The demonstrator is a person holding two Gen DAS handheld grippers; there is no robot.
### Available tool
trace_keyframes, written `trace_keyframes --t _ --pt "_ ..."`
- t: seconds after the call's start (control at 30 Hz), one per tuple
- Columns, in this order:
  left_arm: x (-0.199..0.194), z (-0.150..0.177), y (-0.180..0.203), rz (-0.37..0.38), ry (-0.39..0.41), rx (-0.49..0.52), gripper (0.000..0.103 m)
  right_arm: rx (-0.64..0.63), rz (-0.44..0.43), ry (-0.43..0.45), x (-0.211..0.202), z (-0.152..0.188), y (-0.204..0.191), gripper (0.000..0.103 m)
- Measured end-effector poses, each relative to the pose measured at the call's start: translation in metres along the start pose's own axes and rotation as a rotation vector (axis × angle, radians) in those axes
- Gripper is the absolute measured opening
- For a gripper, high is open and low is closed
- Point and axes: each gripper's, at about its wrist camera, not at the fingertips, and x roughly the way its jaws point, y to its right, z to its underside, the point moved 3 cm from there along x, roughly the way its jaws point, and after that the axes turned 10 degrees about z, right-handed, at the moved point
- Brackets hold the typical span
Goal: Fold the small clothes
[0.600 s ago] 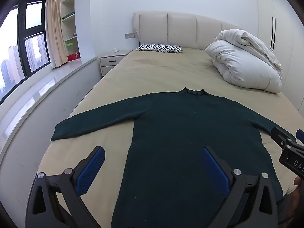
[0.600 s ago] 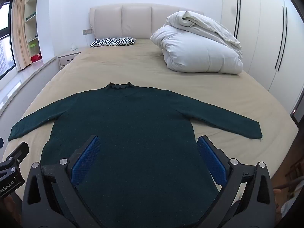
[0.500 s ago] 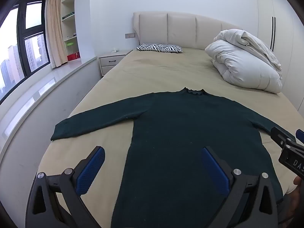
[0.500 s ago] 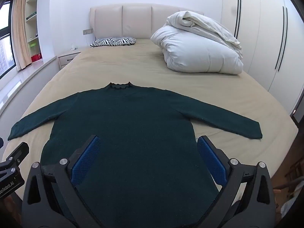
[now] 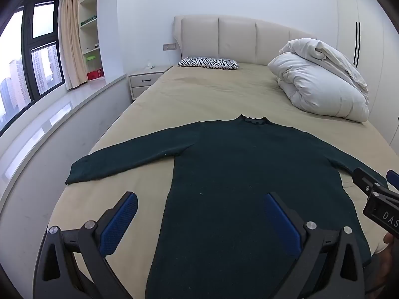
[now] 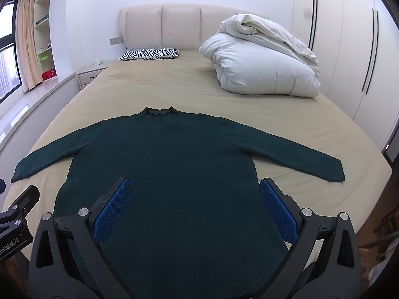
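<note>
A dark green long-sleeved sweater [image 5: 239, 169] lies flat on the bed, collar away from me, both sleeves spread out; it also shows in the right wrist view [image 6: 174, 164]. My left gripper [image 5: 199, 214] is open and empty, held above the sweater's lower left part. My right gripper [image 6: 194, 206] is open and empty, above the sweater's lower body. Part of the right gripper shows at the right edge of the left wrist view [image 5: 374, 194]. The sweater's hem is hidden below both grippers.
The bed [image 5: 214, 92] has a beige sheet. A white folded duvet [image 5: 321, 84] lies at the back right, a zebra pillow [image 5: 208, 62] at the headboard. A nightstand [image 5: 144, 82] and window ledge run along the left. Wardrobes [image 6: 349, 49] stand on the right.
</note>
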Motion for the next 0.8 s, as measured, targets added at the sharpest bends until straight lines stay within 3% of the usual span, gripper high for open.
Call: trace_keyframes --t 0.8 --pt "-0.0034 0.0018 0.0044 0.001 0.003 -0.003 0.103 -0.003 -0.003 -0.003 -0.0024 0.0008 0.0004 0.103"
